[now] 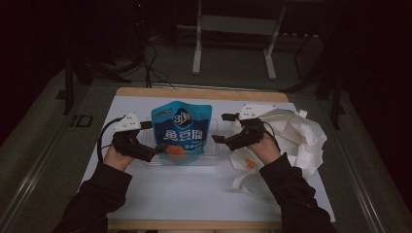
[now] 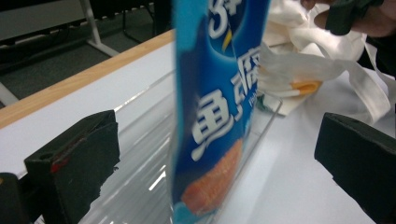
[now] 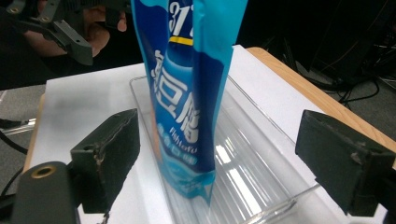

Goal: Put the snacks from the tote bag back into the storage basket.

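Standing upright in the clear tray (image 1: 214,158) mid-tabletop, the blue pouch (image 1: 181,131) sits between our left gripper (image 1: 156,149) and right gripper (image 1: 217,129), both fingers released, the left nearer.

Blue snack pouch (image 1: 181,132) is standing upright in my high view | white lettering, orange picture low on its front | its base is sitting inside a clear plastic tray (image 1: 212,158) on the white tabletop.

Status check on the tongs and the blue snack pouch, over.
Left tongs open, right tongs open. Blue pouch upright in clear tray, unheld. White cloth bag beside tray, not blocking.
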The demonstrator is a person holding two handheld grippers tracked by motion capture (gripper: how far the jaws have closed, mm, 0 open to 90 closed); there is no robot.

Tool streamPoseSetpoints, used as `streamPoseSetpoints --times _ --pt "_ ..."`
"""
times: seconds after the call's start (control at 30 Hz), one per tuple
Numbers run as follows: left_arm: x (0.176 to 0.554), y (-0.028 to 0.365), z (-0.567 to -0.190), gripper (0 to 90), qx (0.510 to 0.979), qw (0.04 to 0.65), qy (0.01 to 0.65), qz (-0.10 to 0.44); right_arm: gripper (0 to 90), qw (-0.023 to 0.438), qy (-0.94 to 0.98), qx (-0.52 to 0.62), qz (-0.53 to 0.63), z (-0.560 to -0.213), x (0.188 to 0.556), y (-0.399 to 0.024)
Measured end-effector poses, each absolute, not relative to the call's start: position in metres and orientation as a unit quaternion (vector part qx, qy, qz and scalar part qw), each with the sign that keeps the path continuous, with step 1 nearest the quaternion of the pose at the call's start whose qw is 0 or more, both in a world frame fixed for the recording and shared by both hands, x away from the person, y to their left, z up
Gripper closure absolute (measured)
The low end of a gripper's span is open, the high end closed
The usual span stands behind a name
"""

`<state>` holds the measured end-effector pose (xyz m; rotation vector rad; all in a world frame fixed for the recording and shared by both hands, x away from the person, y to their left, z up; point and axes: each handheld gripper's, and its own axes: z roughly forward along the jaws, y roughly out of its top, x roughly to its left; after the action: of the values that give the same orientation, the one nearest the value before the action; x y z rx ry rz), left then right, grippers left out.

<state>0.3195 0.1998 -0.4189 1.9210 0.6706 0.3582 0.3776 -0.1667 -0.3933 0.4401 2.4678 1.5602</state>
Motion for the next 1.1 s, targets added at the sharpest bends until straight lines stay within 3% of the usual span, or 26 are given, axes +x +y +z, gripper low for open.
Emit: streamPoseSetpoints --times 0.5,1.1 --pt "0.282 0.208 -0.443 0.5 0.790 0.511 0.293 0.171 14.5 0.103 0.833 0.161 0.519 -0.404 0.358 -0.199" --pt "0.243 0.171 -0.436 0.4 0.791 0.555 0.235 0.109 14.5 0.106 0.830 0.173 0.519 -0.418 0.335 -0.229"
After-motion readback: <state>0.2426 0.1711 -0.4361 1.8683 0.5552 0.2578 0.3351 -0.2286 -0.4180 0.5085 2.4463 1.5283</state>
